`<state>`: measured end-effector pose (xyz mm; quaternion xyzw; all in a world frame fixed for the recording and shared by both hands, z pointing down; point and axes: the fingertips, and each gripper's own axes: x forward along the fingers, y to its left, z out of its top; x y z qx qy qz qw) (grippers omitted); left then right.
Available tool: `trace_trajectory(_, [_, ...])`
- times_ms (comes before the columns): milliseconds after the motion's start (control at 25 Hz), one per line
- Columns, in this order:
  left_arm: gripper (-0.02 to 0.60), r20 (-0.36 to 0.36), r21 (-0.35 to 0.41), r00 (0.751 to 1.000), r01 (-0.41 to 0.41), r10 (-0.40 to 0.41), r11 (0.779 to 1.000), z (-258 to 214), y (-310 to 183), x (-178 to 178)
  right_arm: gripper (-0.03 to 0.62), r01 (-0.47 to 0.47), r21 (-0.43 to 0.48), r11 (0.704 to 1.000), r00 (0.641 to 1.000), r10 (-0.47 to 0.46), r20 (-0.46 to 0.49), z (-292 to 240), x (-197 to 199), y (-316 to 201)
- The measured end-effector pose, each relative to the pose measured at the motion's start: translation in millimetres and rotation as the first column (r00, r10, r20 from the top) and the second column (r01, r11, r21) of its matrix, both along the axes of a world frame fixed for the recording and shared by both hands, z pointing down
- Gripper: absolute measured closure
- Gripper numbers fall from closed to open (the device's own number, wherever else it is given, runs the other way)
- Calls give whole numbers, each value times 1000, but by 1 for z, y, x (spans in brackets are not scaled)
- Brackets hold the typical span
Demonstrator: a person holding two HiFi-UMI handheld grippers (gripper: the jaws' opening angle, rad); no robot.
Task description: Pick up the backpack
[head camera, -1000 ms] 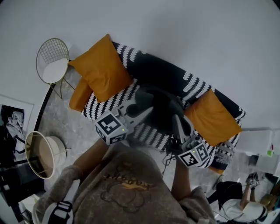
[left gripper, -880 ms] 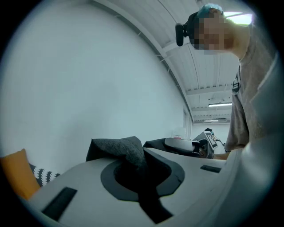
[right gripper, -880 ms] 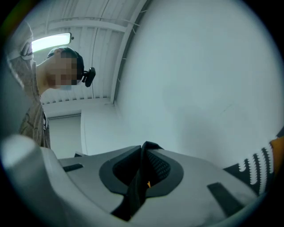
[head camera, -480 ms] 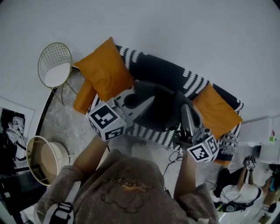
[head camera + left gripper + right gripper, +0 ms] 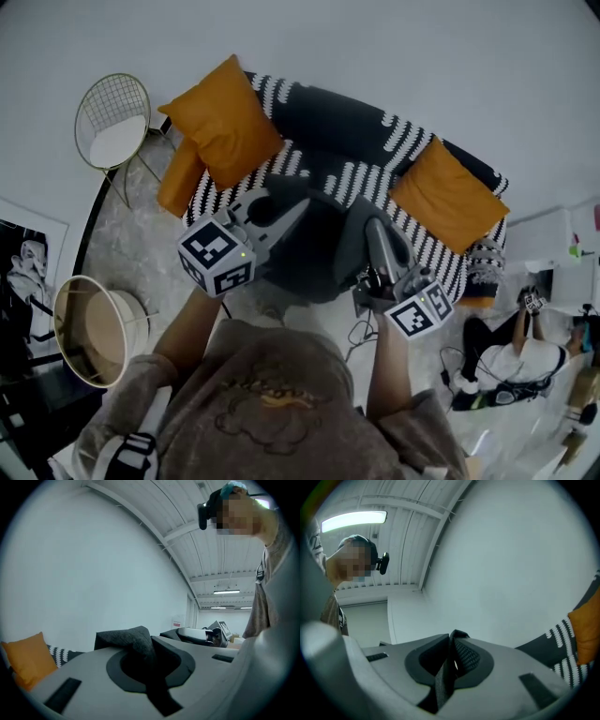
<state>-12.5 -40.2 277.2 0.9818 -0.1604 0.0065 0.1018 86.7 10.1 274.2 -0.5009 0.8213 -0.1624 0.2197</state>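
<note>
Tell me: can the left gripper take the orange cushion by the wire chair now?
Probably not. The left gripper is shut on the backpack, which the right gripper also holds. The cushion lies uncovered, but the jaws are full.

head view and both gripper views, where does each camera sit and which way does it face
Head view: on the person's head, looking steeply down on sofa, backpack, forearms, left gripper, right gripper.
Left gripper view: on that gripper, looking along jaws shut on backpack fabric; person's torso at right.
Right gripper view: on that gripper, looking along jaws shut on a backpack strap; person at left.
Shared: all three show the backpack.
</note>
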Motion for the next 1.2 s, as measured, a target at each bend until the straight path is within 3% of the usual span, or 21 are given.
trace_trajectory(440, [555,0,46,999,33,-33,998,-16,102,-25,568,-10,12,1000,1000,10,16,-10,-20,92])
trace_trajectory(1200, [555,-4,84,998,62,-62,995,-25,128,-11,568,13,62,998,1000,-13,3,-21,-4,120])
